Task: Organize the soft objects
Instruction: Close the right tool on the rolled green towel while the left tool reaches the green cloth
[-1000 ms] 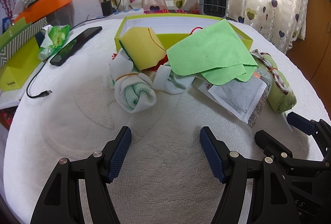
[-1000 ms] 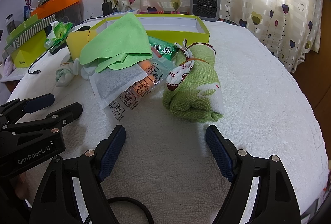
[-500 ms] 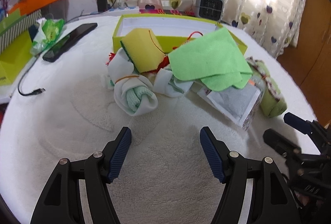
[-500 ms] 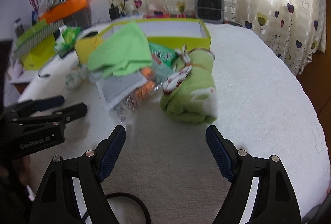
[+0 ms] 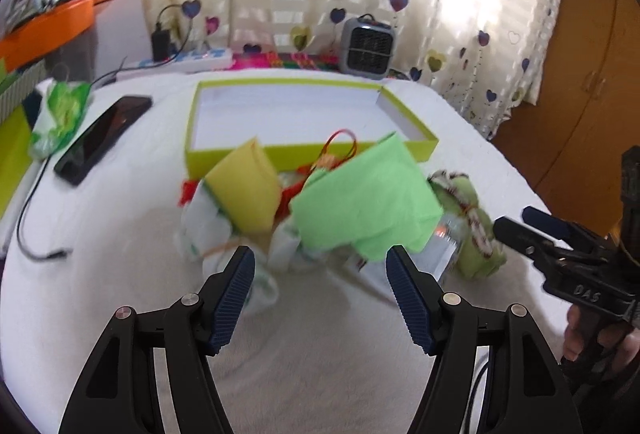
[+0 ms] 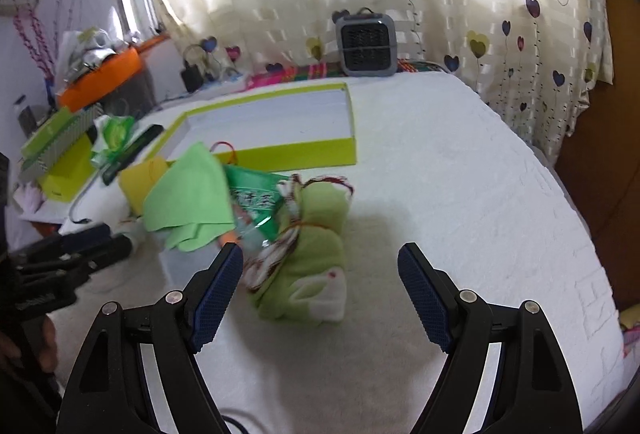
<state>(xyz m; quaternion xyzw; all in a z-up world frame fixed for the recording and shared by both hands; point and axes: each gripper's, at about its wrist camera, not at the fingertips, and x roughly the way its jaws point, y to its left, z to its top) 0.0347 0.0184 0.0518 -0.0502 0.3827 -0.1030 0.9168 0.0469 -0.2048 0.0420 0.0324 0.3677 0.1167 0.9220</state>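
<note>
The left hand-held gripper [image 5: 320, 290] hangs with its ribbed blue pads [image 5: 234, 300] spread wide, holding nothing; the right hand-held gripper [image 6: 320, 292] is likewise wide open and empty. White letters on the right one's black body, seen from the left wrist view, look like "DAS". Both hover over a nubbly white terry cover [image 6: 460, 161]. Just ahead, in front of the lime-green box [image 5: 400, 117], lies the soft pile: a rolled pale-green towel [image 6: 308, 274] tied with patterned cord, a flat bright-green cloth [image 5: 364, 209], a yellow sponge-like block [image 5: 246, 189], and a green printed packet [image 6: 256, 193] whose writing is too blurred to read. The shallow, white-lined box is rectangular. Beyond it stands a grey grille-fronted heater [image 6: 366, 43].
</note>
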